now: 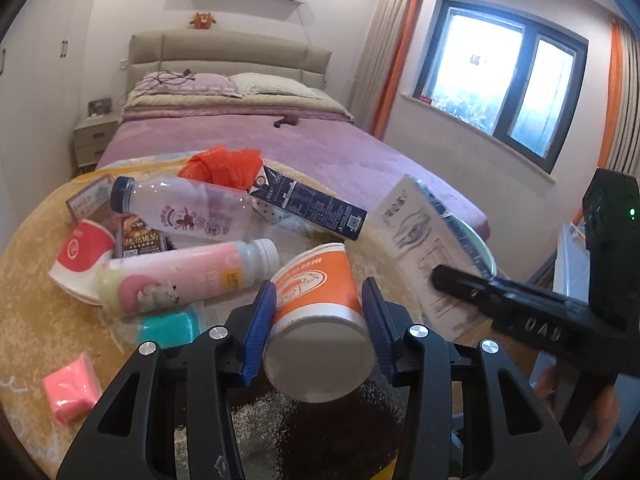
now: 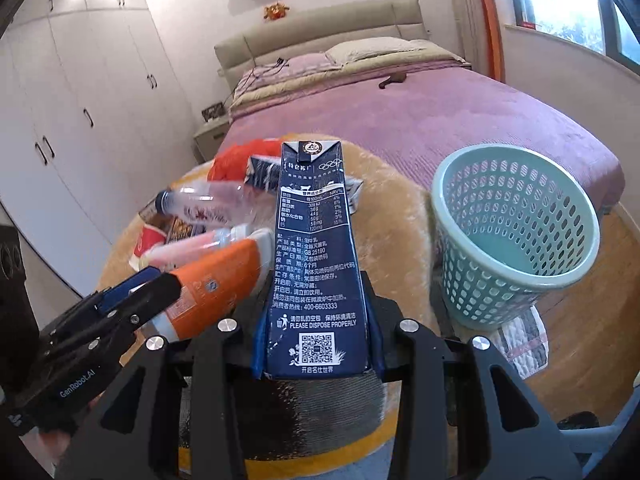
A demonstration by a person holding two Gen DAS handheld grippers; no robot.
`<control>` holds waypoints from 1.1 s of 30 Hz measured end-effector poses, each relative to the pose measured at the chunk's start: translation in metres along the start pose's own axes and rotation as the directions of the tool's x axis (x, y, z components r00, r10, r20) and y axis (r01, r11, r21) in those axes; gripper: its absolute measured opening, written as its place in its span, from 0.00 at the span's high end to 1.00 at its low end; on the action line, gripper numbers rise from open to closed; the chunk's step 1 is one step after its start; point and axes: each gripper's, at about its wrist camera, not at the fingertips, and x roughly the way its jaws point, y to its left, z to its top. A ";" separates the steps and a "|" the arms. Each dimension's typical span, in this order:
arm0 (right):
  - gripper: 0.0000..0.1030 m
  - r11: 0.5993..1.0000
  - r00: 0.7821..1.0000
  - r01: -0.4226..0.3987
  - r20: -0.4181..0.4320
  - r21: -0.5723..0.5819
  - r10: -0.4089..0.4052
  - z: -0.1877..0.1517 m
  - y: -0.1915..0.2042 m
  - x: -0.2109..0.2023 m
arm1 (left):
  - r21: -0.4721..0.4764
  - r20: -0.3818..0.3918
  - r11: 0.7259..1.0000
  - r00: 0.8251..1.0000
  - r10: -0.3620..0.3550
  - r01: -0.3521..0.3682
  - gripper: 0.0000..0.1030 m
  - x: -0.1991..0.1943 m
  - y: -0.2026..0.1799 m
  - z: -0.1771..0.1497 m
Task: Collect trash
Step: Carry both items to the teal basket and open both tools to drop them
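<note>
Left gripper point(image 1: 320, 304) clamps orange cup point(image 1: 316, 296); right gripper point(image 2: 316, 312) clamps carton point(image 2: 316, 264), basket point(image 2: 516, 236) beside

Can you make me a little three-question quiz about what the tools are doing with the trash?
1. True or false: the left tool holds an orange paper cup.
2. What does the right tool grip: A) clear bottle, B) dark blue carton, C) pink bottle?
3. What colour is the wastebasket?

Key: 1 true; 2 B; 3 pale green, nothing visible inside.
</note>
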 end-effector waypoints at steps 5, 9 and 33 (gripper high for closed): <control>0.66 1.000 1.000 -0.014 -0.009 0.021 0.014 0.001 -0.012 0.004 | 0.026 -0.109 0.999 0.993 0.036 -0.034 0.31 0.006 -0.004 -0.021; 0.66 0.999 0.999 -0.031 -0.028 0.040 0.032 -0.003 -0.017 0.009 | -0.025 -0.232 1.000 0.973 0.009 -0.015 0.31 0.027 0.003 -0.051; 0.66 0.953 0.980 0.111 0.129 0.281 -0.152 0.043 -0.137 -0.015 | 0.123 -0.005 0.974 0.982 -0.191 0.190 0.39 0.056 -0.110 0.053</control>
